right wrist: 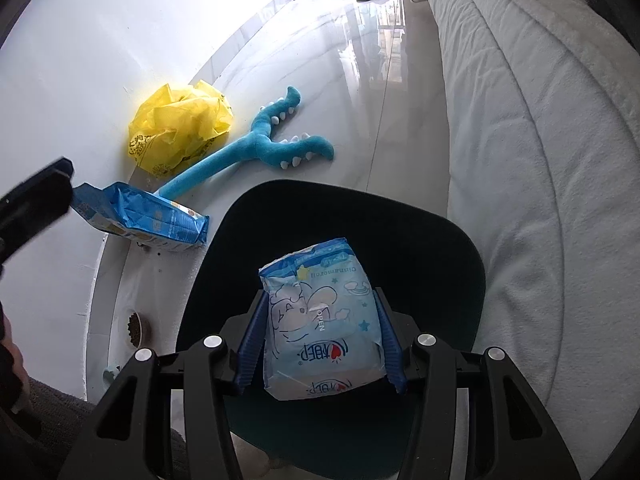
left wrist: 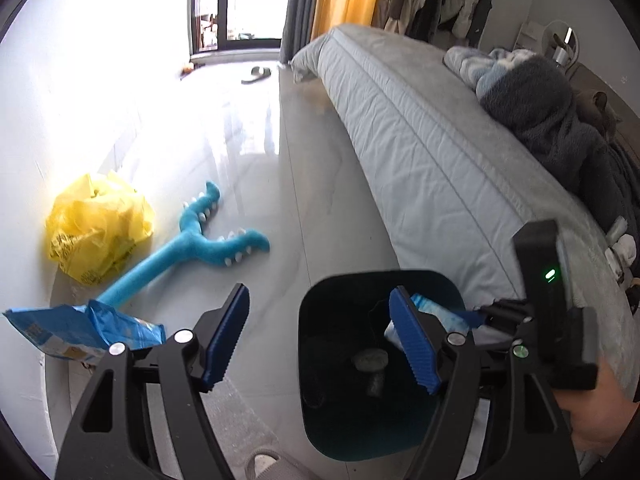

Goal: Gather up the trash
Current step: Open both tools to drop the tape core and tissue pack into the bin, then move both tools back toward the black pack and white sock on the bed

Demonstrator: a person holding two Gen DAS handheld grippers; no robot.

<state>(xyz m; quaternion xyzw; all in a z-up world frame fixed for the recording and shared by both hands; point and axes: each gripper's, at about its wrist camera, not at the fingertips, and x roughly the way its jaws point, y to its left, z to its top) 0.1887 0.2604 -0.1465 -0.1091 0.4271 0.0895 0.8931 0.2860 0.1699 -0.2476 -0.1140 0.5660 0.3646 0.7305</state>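
Observation:
A dark trash bin (left wrist: 320,380) stands on the floor beside the bed; it also shows in the right wrist view (right wrist: 420,240). My right gripper (right wrist: 320,344) is shut on a light blue tissue pack (right wrist: 320,320) and holds it over the bin's mouth. In the left wrist view the pack (left wrist: 436,312) and the right gripper (left wrist: 500,312) show above the bin. My left gripper (left wrist: 320,336) is open and empty, over the bin's left rim. A blue snack bag (left wrist: 80,332) lies on the floor at the left, also in the right wrist view (right wrist: 148,216). A crumpled yellow plastic bag (left wrist: 96,228) sits by the wall.
A blue plush toy (left wrist: 200,240) lies on the floor between the yellow bag and the bin. The bed (left wrist: 440,160) runs along the right side. A slipper (left wrist: 258,74) lies far off near the window. A small dish of pellets (right wrist: 136,328) sits by the wall.

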